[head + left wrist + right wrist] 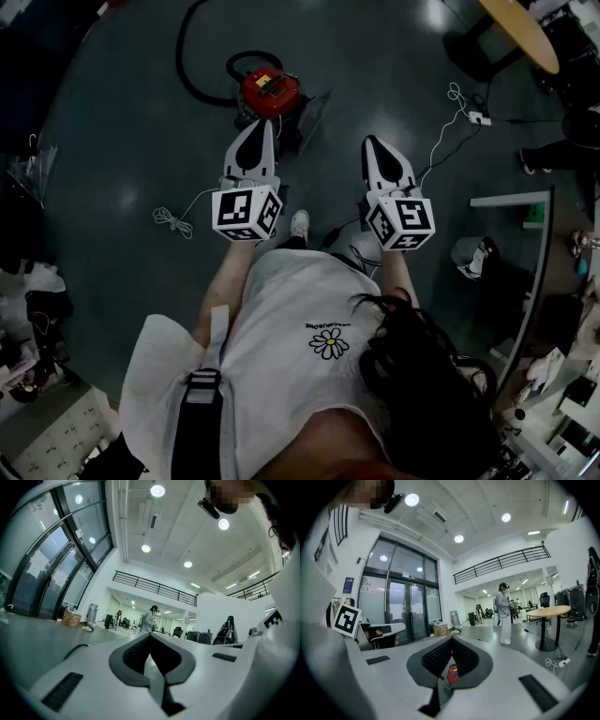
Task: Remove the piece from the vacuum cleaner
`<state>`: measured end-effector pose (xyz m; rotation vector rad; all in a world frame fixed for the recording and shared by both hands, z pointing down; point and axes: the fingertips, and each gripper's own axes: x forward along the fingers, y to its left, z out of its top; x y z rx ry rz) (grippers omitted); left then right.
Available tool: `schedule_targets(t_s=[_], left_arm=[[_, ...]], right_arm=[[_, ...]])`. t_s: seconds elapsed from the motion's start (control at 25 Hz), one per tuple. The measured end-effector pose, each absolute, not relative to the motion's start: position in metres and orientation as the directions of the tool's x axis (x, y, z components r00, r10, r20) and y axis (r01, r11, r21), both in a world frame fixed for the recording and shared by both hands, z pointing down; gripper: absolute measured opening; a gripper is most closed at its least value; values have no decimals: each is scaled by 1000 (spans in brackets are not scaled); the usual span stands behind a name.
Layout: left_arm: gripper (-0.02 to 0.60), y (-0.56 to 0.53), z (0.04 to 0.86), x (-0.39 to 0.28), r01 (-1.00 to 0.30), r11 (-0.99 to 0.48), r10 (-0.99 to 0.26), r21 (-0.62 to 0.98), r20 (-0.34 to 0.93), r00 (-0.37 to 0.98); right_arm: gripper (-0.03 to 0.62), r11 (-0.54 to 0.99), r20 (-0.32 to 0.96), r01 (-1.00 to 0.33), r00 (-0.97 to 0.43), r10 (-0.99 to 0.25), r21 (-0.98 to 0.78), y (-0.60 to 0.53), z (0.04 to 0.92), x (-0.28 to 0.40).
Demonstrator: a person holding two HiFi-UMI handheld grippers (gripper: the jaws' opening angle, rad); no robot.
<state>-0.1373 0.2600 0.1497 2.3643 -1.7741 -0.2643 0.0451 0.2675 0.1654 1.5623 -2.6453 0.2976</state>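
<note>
A red vacuum cleaner (268, 91) stands on the dark floor ahead of me, with its black hose (192, 75) looping off to the left. My left gripper (261, 127) is shut and empty, its tip just short of the vacuum's near side. My right gripper (372, 141) is also shut and empty, held further right and apart from the machine. In the left gripper view the left gripper (150, 635) has its jaws meeting at the tip. The right gripper (451, 639) looks the same in the right gripper view, where the vacuum (452, 674) peeks red through the gap below the pads.
A white cable (174, 221) lies on the floor to the left. A power strip with a white lead (477, 117) sits at the right. A round wooden table (521, 30) stands at the back right, and a desk partition (514, 199) at the right. A person (504, 613) stands across the hall.
</note>
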Motion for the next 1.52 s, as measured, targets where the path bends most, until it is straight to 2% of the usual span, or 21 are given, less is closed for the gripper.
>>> schedule_targets(t_s=[0.48, 0.76, 1.0, 1.08, 1.16, 1.36, 1.52], left_arm=[[5, 178, 155, -177, -933, -303, -951, 195, -5, 308], [5, 127, 172, -141, -923, -338, -937, 186, 29, 349], [5, 65, 199, -127, -940, -319, -939, 119, 95, 331], [5, 41, 208, -123, -941, -326, -935, 90, 118, 335], [5, 8, 214, -121, -940, -332, -931, 79, 131, 340], [5, -47, 267, -104, -932, -348, -897, 97, 254, 362], [5, -96, 312, -79, -918, -392, -856, 53, 345, 385]], right_arm=[[12, 437, 166, -866, -481, -861, -243, 198, 194, 12], [12, 402, 191, -856, -476, -858, -326, 147, 218, 39], [15, 402, 157, -820, -497, -853, -408, 57, 237, 56], [96, 389, 152, -818, -488, -860, -423, 24, 245, 65], [122, 365, 135, -810, -470, -872, -458, -12, 251, 71], [132, 294, 198, -813, -438, -877, -502, -51, 286, 91], [132, 244, 243, -797, -434, -867, -552, -92, 331, 118]])
